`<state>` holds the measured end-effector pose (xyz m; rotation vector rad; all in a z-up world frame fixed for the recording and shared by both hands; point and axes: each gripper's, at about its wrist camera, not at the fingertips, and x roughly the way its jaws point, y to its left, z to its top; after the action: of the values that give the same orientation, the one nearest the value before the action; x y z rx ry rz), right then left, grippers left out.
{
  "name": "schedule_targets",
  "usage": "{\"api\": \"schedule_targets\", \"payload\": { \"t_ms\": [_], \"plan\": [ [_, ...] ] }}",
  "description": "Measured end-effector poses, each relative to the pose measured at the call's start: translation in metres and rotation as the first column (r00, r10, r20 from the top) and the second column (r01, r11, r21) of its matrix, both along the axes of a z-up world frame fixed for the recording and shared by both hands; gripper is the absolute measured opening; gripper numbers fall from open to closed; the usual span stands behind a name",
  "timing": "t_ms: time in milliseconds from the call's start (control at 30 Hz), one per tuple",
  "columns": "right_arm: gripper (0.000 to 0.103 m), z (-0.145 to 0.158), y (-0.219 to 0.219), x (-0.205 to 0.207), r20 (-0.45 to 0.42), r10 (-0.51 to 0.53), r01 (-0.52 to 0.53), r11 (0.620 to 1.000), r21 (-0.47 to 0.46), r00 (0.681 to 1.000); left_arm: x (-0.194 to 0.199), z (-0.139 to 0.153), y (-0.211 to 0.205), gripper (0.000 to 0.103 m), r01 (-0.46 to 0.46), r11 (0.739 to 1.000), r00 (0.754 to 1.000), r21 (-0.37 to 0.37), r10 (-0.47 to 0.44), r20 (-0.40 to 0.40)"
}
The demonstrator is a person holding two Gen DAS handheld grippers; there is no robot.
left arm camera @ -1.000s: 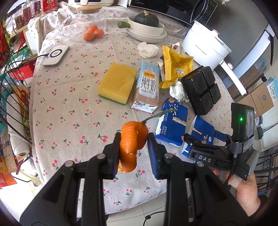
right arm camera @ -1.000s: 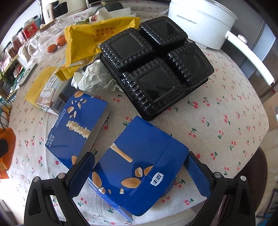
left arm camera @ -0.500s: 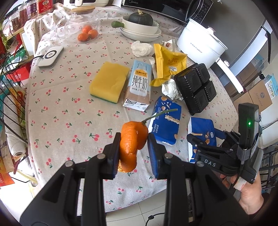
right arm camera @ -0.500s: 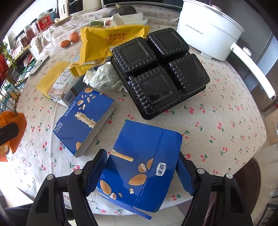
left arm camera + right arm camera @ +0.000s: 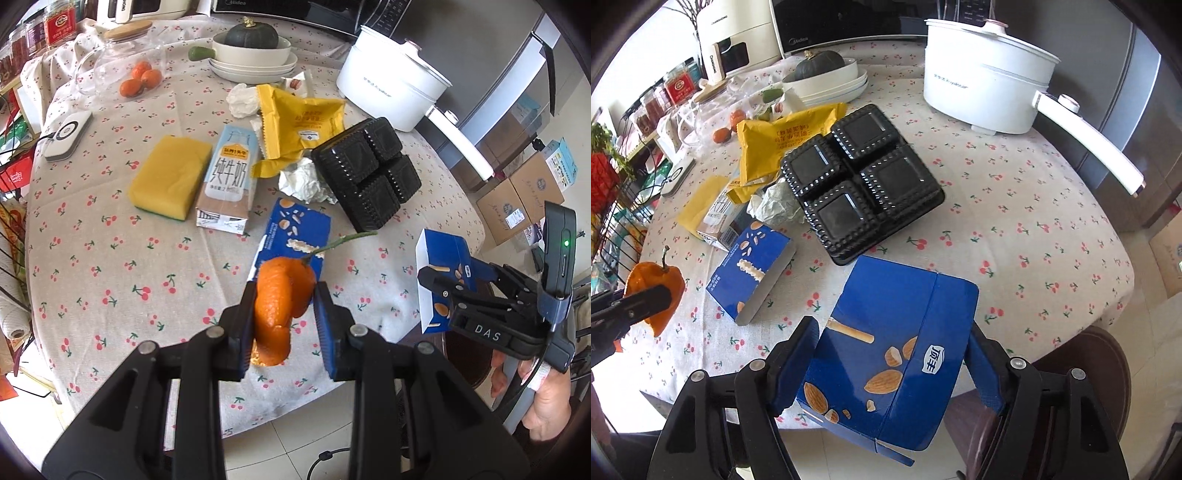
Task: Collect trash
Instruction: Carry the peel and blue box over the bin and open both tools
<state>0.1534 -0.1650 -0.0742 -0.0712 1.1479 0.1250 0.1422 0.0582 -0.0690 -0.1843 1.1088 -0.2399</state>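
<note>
My left gripper (image 5: 284, 293) is shut on an orange peel (image 5: 277, 306) with a green stem, held above the table's near edge. In the right wrist view the same peel (image 5: 655, 282) shows at far left. My right gripper (image 5: 892, 332) is shut on a blue almond-snack box (image 5: 908, 295), lifted clear of the cherry-print tablecloth (image 5: 1015, 206); that box (image 5: 443, 251) hangs at the right in the left wrist view. On the table lie a second blue box (image 5: 291, 229), a milk carton (image 5: 231, 177), a yellow wrapper (image 5: 299, 125), crumpled paper (image 5: 306, 181) and a black plastic tray (image 5: 369, 173).
A yellow sponge (image 5: 171, 177) and a white tissue (image 5: 242, 99) also lie on the cloth. A white electric pot (image 5: 391, 88) with a long handle, stacked bowls holding a squash (image 5: 251, 37), a glass jar with oranges (image 5: 125, 70) and a white device (image 5: 68, 134) stand further back. Cardboard boxes (image 5: 517, 199) sit on the floor right.
The right gripper's jaws closed on the blue box and raised it off the table toward the near edge. The left gripper drifted with the peel still in it.
</note>
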Motion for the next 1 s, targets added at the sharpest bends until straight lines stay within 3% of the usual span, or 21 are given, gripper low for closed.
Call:
{"api": "schedule_targets", "payload": {
  "t_ms": [267,500,1000],
  "plan": [
    [0.078,0.013,-0.066,-0.023,0.016,-0.074,0.074,0.997,-0.014,0.997,-0.005,0.003,-0.054,0.032,0.105,0.994,0.994,-0.004,-0.105,0.013],
    [0.078,0.017,-0.126,-0.056,0.017,-0.149,0.149,0.989,-0.008,0.989,-0.015,-0.001,-0.112,0.032,0.221,0.975,0.975,0.014,-0.221,0.033],
    [0.078,0.006,-0.228,-0.113,-0.004,-0.289,0.289,0.957,-0.034,0.957,-0.042,-0.025,-0.254,0.032,0.491,0.871,0.867,0.013,-0.490,0.088]
  ]
}}
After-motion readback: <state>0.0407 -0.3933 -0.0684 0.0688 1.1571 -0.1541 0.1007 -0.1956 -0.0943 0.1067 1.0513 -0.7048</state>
